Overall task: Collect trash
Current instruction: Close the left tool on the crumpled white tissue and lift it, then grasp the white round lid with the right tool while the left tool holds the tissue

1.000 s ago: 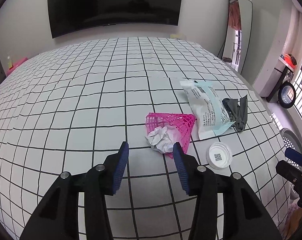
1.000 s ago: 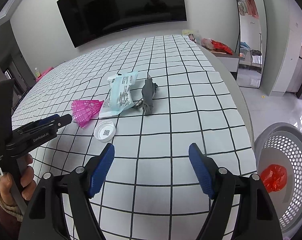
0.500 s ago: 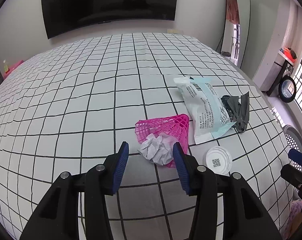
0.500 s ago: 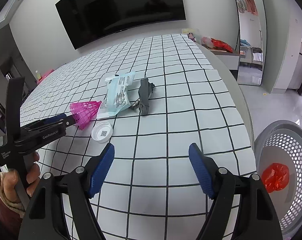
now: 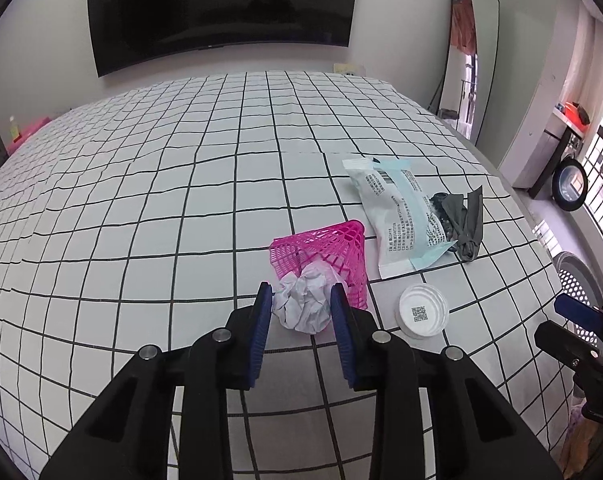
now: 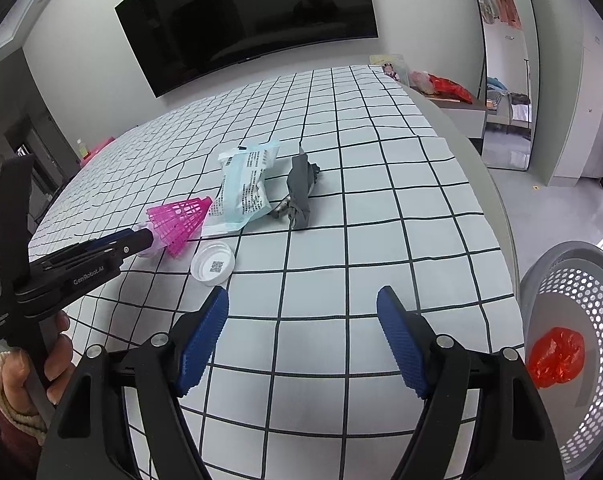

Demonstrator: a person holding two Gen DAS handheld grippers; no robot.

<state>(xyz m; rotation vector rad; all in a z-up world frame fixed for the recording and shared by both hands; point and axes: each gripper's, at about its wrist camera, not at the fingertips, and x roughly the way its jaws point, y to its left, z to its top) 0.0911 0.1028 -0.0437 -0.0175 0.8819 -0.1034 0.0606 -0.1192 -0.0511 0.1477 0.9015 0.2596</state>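
Observation:
A crumpled white paper ball (image 5: pixel 303 308) lies on the checked sheet, against a pink mesh cone (image 5: pixel 329 248). My left gripper (image 5: pixel 300 300) has the ball between its blue pads, and the jaws are closing, with both pads touching the paper. In the right wrist view the left gripper (image 6: pixel 141 240) reaches in beside the pink cone (image 6: pixel 179 220). My right gripper (image 6: pixel 303 312) hangs open over bare sheet near the bed's edge, holding nothing.
A white and pale blue packet (image 5: pixel 401 220), a grey crumpled wrapper (image 5: pixel 467 220) and a white round lid (image 5: pixel 423 311) lie to the right of the cone. A grey perforated bin (image 6: pixel 581 280) beside the bed holds a red bag (image 6: pixel 557 356).
The left gripper moved forward over the paper ball and its jaws narrowed around it. The right gripper stayed where it was, still open.

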